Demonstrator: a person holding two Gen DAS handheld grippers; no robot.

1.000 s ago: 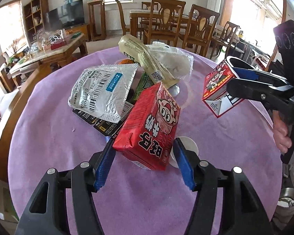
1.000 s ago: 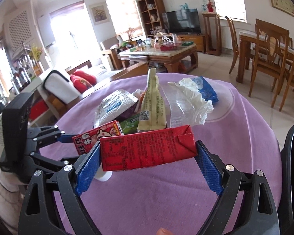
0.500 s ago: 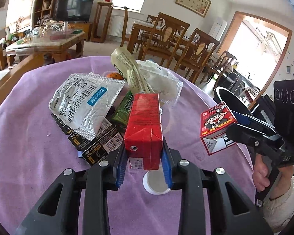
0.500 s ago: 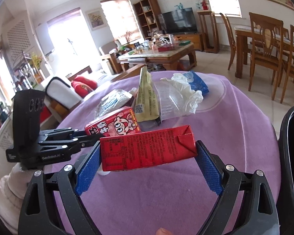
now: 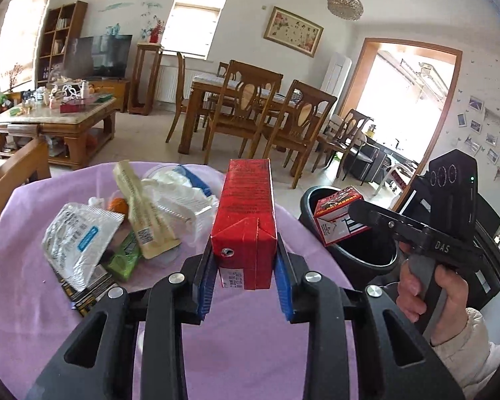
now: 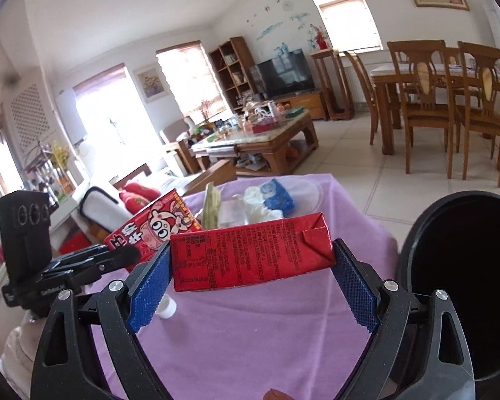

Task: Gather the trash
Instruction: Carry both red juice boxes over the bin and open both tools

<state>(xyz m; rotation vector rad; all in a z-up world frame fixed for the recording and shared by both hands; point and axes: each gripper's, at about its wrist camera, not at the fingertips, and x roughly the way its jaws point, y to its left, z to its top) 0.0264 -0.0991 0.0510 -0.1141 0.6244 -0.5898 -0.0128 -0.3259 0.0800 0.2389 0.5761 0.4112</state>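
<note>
We hold two red drink cartons clear of the purple-covered table (image 5: 26, 303), one in each tool. Our left gripper (image 5: 246, 286) has its blue pads pressed onto the narrow sides of the first red carton (image 5: 246, 220), which stands upright with its folded, punctured top facing the camera. Our right gripper (image 6: 250, 280) is spread wider, clamped end to end on the second red carton (image 6: 250, 253), which lies crosswise with its printed side towards us. From the left wrist view that second carton (image 5: 340, 213) hangs over the mouth of the black trash bin (image 5: 360, 256), which stands just beside the table edge. From the right wrist view the first carton (image 6: 153, 226) shows its cartoon face, well apart from the bin (image 6: 413, 243) on the far side of the table.

Farther across the table from the bin lies the remaining litter: a silver foil pouch (image 5: 80, 236), a cream wrapper (image 5: 140, 213), a green packet (image 5: 123, 260), crumpled clear plastic (image 5: 180, 196) and a blue scrap (image 6: 278, 196). A small white cap (image 6: 166, 308) sits on the cloth near our right gripper
</note>
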